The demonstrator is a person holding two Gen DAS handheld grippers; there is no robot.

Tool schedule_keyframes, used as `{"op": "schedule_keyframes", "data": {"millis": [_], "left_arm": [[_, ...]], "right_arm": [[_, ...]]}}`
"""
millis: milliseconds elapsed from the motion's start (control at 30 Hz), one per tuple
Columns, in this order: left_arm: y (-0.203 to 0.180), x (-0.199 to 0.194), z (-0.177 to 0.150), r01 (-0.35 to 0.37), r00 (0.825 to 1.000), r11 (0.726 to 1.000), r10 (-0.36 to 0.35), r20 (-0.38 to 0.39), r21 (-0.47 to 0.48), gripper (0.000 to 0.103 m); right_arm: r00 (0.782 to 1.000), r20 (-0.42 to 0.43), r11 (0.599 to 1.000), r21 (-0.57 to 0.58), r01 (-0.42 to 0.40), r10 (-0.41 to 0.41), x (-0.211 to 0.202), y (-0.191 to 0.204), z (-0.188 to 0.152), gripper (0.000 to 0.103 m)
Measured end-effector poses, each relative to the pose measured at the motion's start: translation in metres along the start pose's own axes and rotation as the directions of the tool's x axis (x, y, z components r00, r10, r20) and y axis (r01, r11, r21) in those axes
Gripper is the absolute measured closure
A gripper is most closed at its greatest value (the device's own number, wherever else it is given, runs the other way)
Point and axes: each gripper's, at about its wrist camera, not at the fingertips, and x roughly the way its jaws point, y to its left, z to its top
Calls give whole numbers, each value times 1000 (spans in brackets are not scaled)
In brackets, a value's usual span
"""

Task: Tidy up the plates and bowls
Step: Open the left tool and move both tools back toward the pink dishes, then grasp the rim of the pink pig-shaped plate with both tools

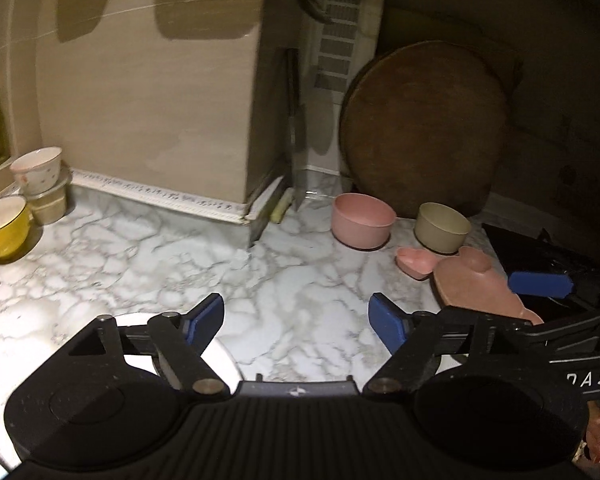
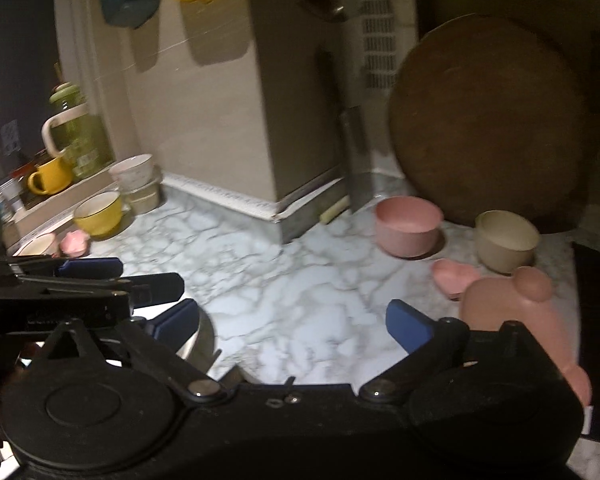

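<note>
Marbled white bench (image 1: 300, 280) is seen running up to a beige wall, with a dark corner at the right. On the black body of the right gripper the letters "DAS" can be read in the left wrist view; the word appears cut off by the frame edge, and no other writing is legible.

A pink bear-shaped plate (image 1: 472, 284) is laid flat near the right edge of the bench, its long axis running away from the cameras and its round ear pointed toward the back wall. Just behind it a small pink dish (image 1: 416, 262) is set, and behind that a beige bowl (image 1: 442, 228) stands upright, mouth up. A pink bowl (image 1: 363, 221) is placed upright to the left of the beige one, close but apart. A round wooden board (image 1: 424, 128) is leaned on edge against the wall behind both bowls.

At the far left a yellow bowl (image 1: 4, 226) is seen, and a white patterned bowl (image 1: 38, 170) is stacked on a tan container (image 1: 52, 202). A white plate (image 1: 220, 360) lies partly hidden under the left gripper (image 1: 298, 320).

The jaws of the left gripper are spread, with nothing between them. The jaws of the right gripper (image 2: 296, 320) are likewise spread and empty, held above the bench with the bear plate just beside the right finger.
</note>
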Motion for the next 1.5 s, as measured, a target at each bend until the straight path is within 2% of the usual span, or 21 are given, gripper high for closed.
{"op": "schedule_keyframes", "data": {"millis": [300,367,500,567,933,1300,1500], "left_arm": [[-40,33,13,29,999,1000,-29,-29,0,18],[-49,41,15,30,999,1000,-30,-37,3,10],[-69,59,20,42,998,999,-42,-46,5,8],[-80,69,22,35,998,999,-35,-49,6,0],[-130,128,32,77,991,997,-74,-112,22,0],[-159,185,28,66,982,997,-59,-181,34,0],[-168,210,20,49,975,998,-42,-220,27,1]], "right_arm": [[998,5,998,25,55,-55,-4,-46,4,1],[998,3,998,30,63,-63,-4,-59,5,1],[997,-7,996,42,80,-80,-1,-83,7,1],[996,-13,995,45,89,-88,0,-96,7,1],[988,-50,985,82,153,-149,17,-169,2,1],[972,-102,973,65,220,-213,52,-231,-10,1],[968,-142,975,53,215,-205,73,-252,-15,6]]}}
